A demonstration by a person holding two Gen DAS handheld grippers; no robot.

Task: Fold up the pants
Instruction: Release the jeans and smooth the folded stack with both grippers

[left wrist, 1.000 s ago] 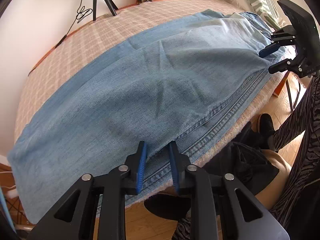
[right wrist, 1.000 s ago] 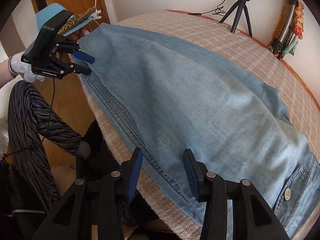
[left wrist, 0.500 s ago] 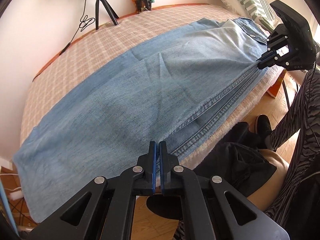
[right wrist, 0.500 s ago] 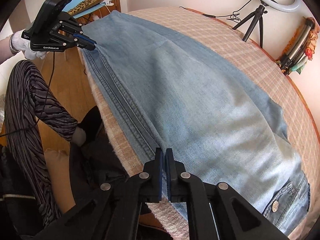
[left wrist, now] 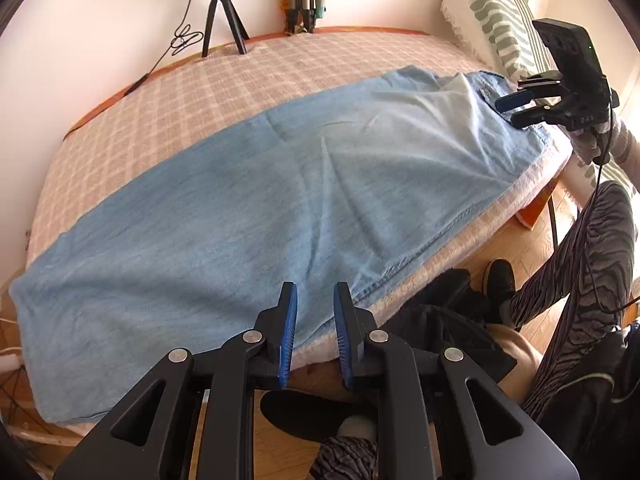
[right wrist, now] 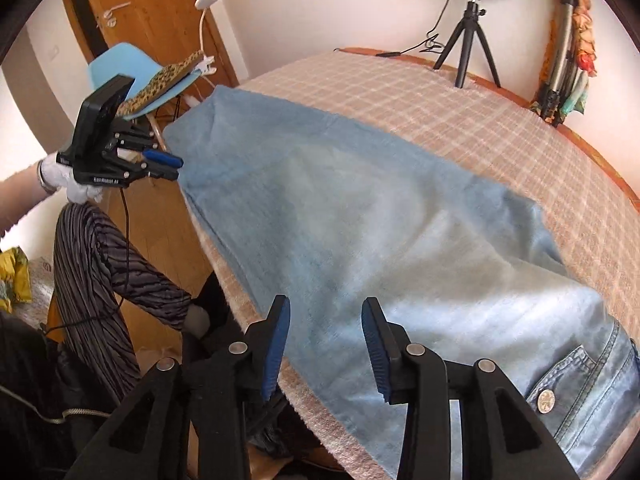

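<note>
The pants (left wrist: pixel 256 216), light blue denim, lay flat and lengthwise on the checked bedspread (left wrist: pixel 192 92), folded along their length with one leg over the other. One long edge ran beside the near edge of the bedspread; the far part of the bedspread was bare. The waist end, with a metal button (right wrist: pixel 545 399) and a pocket seam, lay toward the striped pillow (left wrist: pixel 496 12); the hem end lay toward the light blue chair (right wrist: pixel 132 64).

The left gripper (left wrist: pixel 316 300) hung over the pants' near long edge, toward the hem end. Its jaws had just been opening and stood a little apart, with no cloth between the blue pads (left wrist: pixel 289 332); the denim showed below and beyond the gap, untouched. In the right wrist view the same gripper (right wrist: pixel 172 166) stood off the hem corner, just beside the cloth, held by a white-gloved hand (right wrist: pixel 64 178).

The right gripper (right wrist: pixel 326 312) hung over the near long edge of the pants toward the waist end. Its jaws had likewise just been opening and stood wider apart than the left's, holding nothing; the denim lay below them. In the left wrist view this gripper (left wrist: pixel 508 112) stood just off the waist corner, and contact with the cloth could not be determined there.

A ring light tripod (left wrist: pixel 222 20) stood at the far side of the bedspread, well apart from the pants. The person's striped trouser leg (left wrist: pixel 592 248) stood beside the bed's near edge.
</note>
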